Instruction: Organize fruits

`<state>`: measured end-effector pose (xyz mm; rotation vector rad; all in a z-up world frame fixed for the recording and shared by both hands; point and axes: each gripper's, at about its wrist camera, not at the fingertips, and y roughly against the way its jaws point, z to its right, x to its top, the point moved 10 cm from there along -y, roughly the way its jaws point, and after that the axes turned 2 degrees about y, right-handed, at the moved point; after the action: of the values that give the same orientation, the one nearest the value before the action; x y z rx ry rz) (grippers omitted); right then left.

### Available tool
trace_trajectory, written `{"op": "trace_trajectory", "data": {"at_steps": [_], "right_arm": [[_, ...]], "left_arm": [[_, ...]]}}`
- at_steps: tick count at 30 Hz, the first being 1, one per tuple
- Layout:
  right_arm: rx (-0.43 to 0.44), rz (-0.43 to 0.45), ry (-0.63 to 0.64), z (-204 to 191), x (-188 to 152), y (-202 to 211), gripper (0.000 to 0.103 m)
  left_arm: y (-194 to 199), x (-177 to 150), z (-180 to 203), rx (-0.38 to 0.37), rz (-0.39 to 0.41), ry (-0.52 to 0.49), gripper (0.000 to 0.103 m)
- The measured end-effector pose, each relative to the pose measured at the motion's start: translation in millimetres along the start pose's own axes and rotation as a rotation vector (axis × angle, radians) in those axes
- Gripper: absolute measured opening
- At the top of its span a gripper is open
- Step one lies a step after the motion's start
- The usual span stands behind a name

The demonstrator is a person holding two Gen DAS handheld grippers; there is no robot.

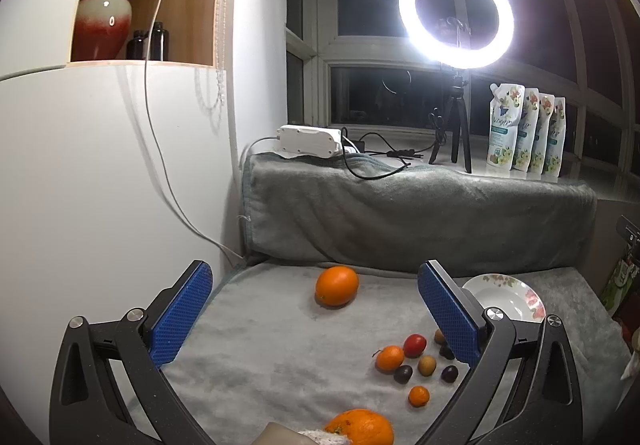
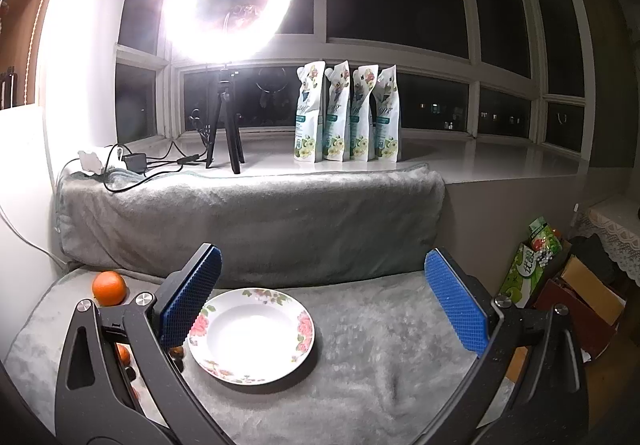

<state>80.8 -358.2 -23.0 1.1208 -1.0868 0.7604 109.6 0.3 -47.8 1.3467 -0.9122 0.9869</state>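
Both jaws wide, empty | plate [image 2: 251,373] mid-blanket [image 2: 380,357] | orange [image 1: 336,285] near back fold

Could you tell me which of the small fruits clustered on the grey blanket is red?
The small glossy red fruit at the cluster's far edge; its neighbours are orange, tan or dark purple.

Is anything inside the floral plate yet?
No. The floral plate shows a bare white bowl with no fruit in it; only its left rim edge is hidden behind the right tongs' blue finger pad.
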Motion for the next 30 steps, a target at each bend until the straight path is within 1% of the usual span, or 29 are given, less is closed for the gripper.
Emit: {"op": "trace_trajectory", "data": {"at_steps": [13, 30], "right_arm": [[0.009, -0.004, 0.003, -0.8, -1.7, -0.9, 0.103], [0.018, -0.003, 0.013, -4.8, -3.3, 1.1, 0.103]], "left_arm": [[0.3, 0.6, 5.1, -0.03, -0.011, 0.009, 0.102], [1.4, -1.1, 8.9, -0.048, -0.019, 0.014, 0.102]]}}
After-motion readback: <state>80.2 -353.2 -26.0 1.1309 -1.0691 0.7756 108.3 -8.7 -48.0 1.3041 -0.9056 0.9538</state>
